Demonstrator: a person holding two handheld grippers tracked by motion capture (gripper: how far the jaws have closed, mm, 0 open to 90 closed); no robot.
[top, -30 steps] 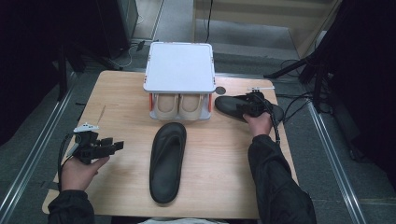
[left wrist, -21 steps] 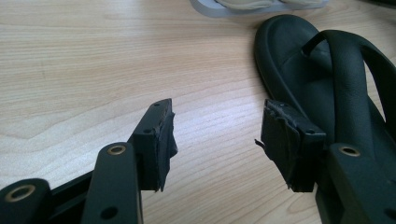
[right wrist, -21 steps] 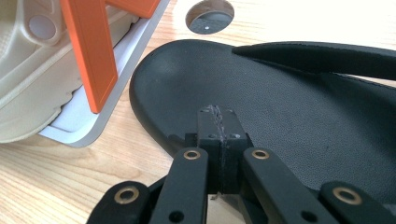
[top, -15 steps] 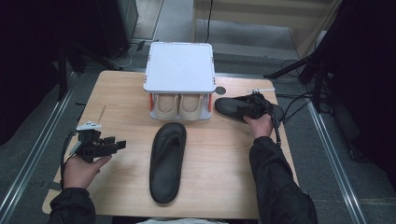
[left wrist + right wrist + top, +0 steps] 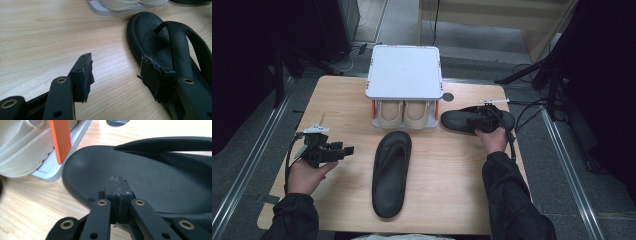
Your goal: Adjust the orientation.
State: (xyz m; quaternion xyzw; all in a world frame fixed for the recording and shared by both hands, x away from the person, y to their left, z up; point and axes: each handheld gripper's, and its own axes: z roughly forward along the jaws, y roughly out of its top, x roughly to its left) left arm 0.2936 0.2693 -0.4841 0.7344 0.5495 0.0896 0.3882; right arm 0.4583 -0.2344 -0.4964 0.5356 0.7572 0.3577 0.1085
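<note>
A black flip-flop (image 5: 391, 172) lies lengthwise in the middle of the wooden table (image 5: 452, 185); in the left gripper view it (image 5: 150, 37) shows with its strap up, just beyond the right jaw. My left gripper (image 5: 344, 149) (image 5: 115, 67) is held low over bare wood to that sandal's left, open, with nothing between the jaws. A second black flip-flop (image 5: 457, 120) (image 5: 155, 175) lies sideways at the right, beside the rack. My right gripper (image 5: 476, 120) (image 5: 117, 181) hovers over that sandal's footbed near its edge, pads pressed together with nothing visible between them.
A small shoe rack with a white top (image 5: 404, 70) and orange posts (image 5: 60, 140) stands at the back centre, with a pair of beige shoes (image 5: 404, 114) (image 5: 22, 147) on its lower shelf. A round cable hole (image 5: 448, 96) sits behind the right sandal. Cables trail off the right edge.
My left gripper has drifted slightly right, toward the middle flip-flop. The right hand and both sandals have stayed in place.
</note>
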